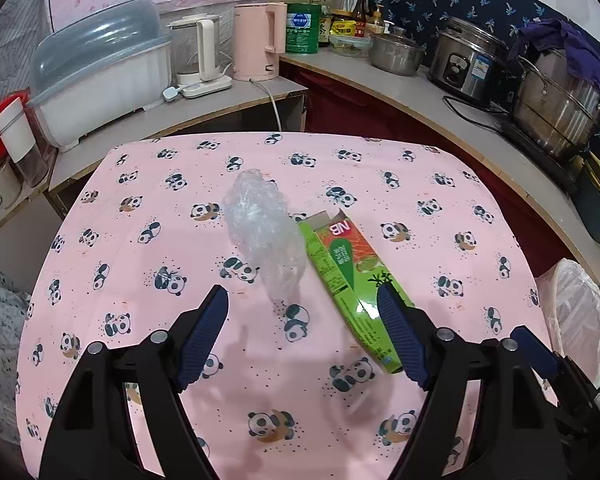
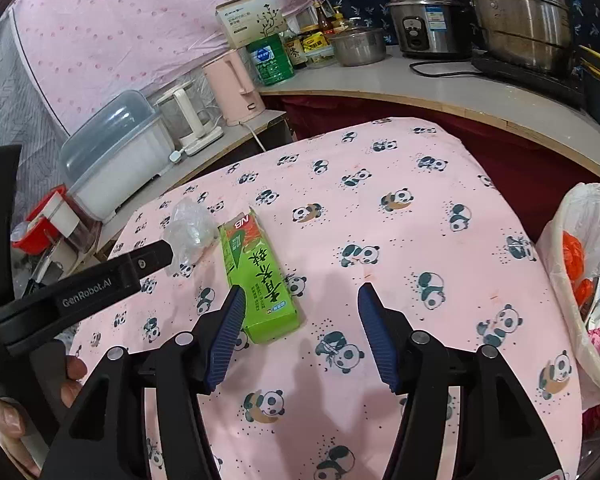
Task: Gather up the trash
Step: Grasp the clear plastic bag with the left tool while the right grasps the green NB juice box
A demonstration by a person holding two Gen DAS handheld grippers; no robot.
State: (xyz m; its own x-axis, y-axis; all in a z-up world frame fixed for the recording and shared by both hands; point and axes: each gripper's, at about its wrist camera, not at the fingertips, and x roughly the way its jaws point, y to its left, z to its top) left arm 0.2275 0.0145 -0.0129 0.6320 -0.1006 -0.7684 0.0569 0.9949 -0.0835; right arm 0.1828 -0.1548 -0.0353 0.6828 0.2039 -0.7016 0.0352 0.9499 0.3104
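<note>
With both jaws wide and empty, lower the left gripper [image 1: 302, 300] over the wrap [image 1: 262, 232] at frame centre, beside the carton [image 1: 348, 276], pinch its bulk, then carry right to the bag [image 1: 576, 312].

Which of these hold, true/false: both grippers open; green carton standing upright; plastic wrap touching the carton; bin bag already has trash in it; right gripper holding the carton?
1. Both grippers are open. True: left gripper and right gripper both have their jaws spread with nothing between them.
2. The green carton stands upright. False: it lies flat on the tablecloth.
3. The plastic wrap lies right beside the carton. True, though contact is unclear.
4. The bin bag already holds trash. True.
5. The right gripper holds the carton. False: it grips nothing.
</note>
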